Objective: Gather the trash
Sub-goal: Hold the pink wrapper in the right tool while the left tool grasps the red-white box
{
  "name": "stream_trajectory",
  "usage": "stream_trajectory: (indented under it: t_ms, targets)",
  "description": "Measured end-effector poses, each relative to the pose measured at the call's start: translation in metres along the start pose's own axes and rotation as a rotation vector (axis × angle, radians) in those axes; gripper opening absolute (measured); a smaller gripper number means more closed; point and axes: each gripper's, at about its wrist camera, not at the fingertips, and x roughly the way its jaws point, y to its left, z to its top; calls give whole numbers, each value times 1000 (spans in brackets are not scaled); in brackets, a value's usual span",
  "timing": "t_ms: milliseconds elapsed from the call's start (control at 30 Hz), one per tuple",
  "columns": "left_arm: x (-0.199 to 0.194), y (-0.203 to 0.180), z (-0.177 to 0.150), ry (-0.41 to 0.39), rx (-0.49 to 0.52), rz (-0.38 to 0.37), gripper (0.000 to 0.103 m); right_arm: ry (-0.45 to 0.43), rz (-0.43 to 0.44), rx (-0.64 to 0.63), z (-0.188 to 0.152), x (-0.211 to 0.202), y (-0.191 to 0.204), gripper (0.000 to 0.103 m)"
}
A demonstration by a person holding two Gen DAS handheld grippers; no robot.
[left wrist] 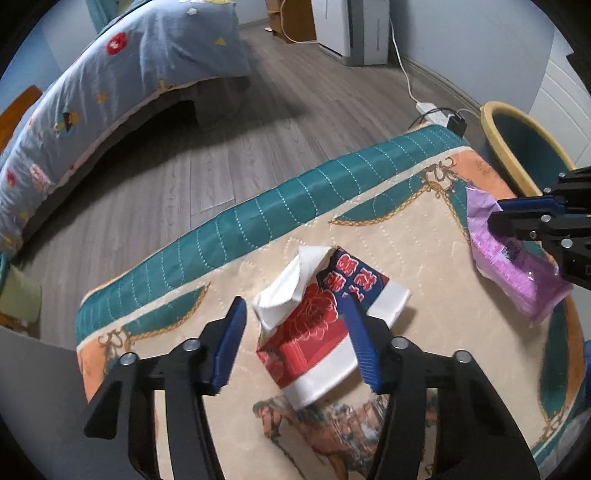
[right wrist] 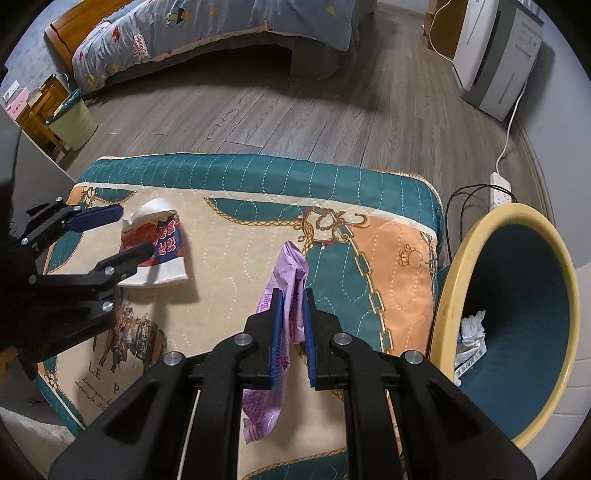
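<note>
A red, blue and white tissue pack (left wrist: 321, 328) with a tissue sticking out lies on the patterned cloth-covered table (left wrist: 406, 206). My left gripper (left wrist: 295, 343) is open, one jaw on each side of the pack, apart from it; it also shows in the right wrist view (right wrist: 125, 232), with the pack (right wrist: 162, 243) between its jaws. My right gripper (right wrist: 293, 332) is shut on a purple plastic wrapper (right wrist: 284, 291), also seen in the left wrist view (left wrist: 509, 258) with the right gripper (left wrist: 498, 218). A yellow-rimmed blue trash bin (right wrist: 517, 317) stands right of the table.
The bin holds crumpled paper (right wrist: 472, 325). A power strip (right wrist: 500, 186) and cables lie on the wooden floor behind it. A bed (right wrist: 207, 33) stands across the floor, a green bin (right wrist: 74, 118) at far left, a white appliance (right wrist: 495, 55) at back right.
</note>
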Motion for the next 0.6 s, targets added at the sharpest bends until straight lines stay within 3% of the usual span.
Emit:
stream_trajectory:
  t_ms: [167, 267, 433, 600]
  targets:
    - [10, -7, 7, 7, 47, 26, 49, -4, 6, -10, 0, 0, -2, 10]
    - [9, -7, 9, 4, 42, 45, 36, -8, 2, -9, -2, -3, -6, 10]
    - [4, -8, 12, 0, 35, 53, 36, -28, 3, 20, -5, -13, -18, 10]
    - [-14, -19, 20, -55, 45, 34, 35, -71, -1, 52, -5, -31, -31, 10]
